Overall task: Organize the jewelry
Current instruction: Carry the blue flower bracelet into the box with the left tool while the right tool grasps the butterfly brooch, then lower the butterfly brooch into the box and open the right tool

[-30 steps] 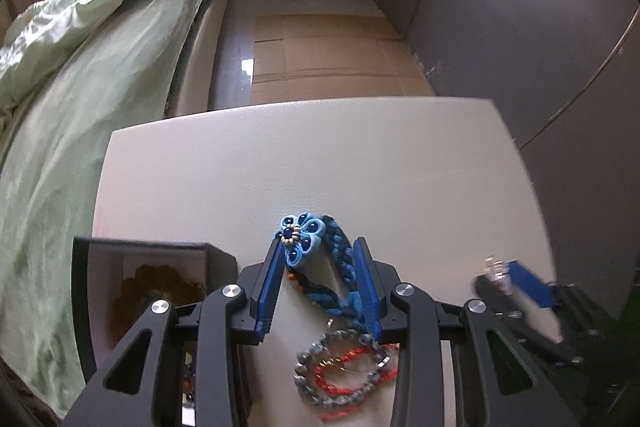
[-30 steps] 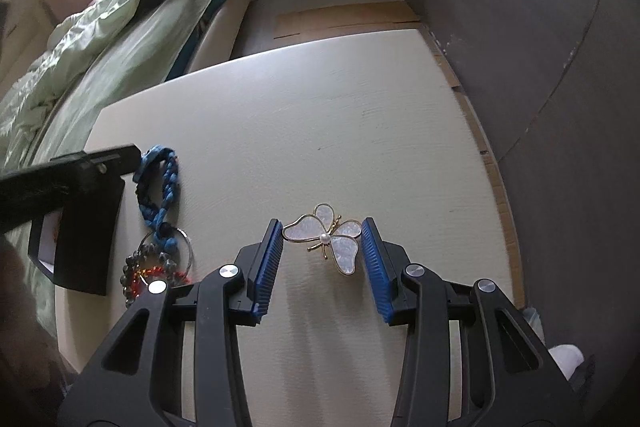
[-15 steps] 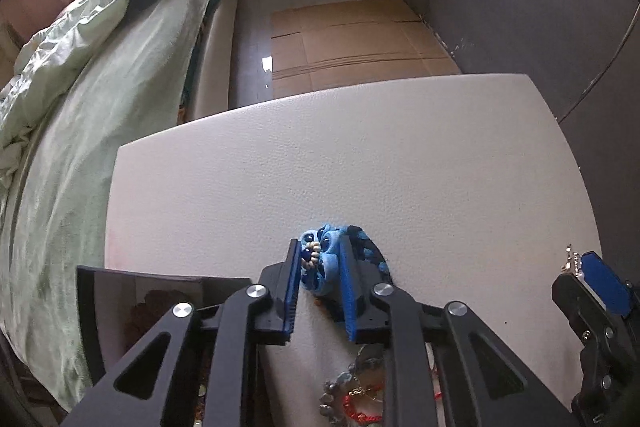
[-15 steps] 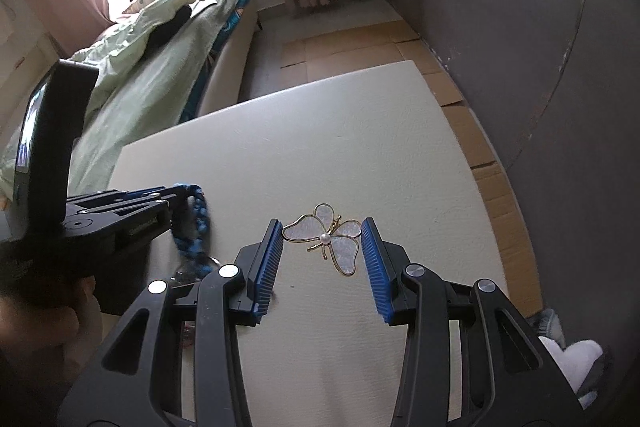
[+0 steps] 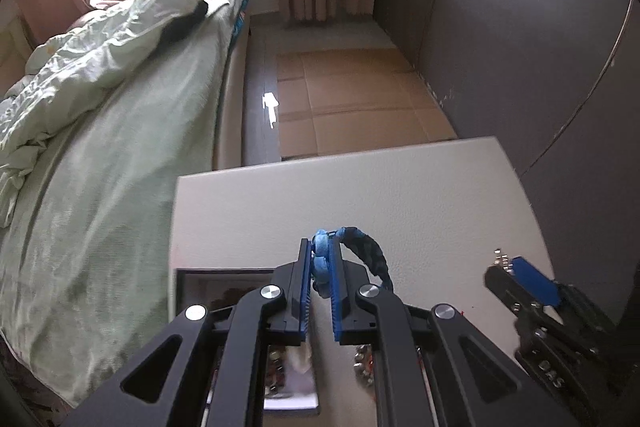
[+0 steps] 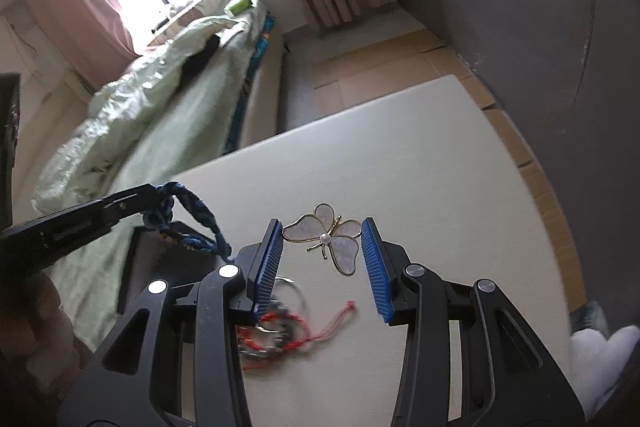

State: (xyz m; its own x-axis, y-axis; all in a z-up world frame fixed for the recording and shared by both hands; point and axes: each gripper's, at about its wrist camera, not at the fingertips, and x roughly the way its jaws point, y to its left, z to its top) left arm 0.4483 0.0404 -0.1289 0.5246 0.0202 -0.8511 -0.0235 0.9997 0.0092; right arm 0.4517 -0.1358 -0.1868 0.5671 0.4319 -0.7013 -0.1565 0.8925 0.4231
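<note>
Left gripper (image 5: 320,267) was clamped on the blue braided bracelet (image 5: 366,247) at lower centre above the jewelry box (image 5: 180,291), while the butterfly brooch (image 6: 326,237) was left between the spread right gripper (image 6: 322,247), ungrasped.

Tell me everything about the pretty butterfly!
The butterfly brooch has four pale, pearly wings edged in thin gold wire, a small white pearl at its middle and gold antennae. It sits tilted between the open jaws of the right gripper, its wingtips touching both blue pads, above the white table.
</note>
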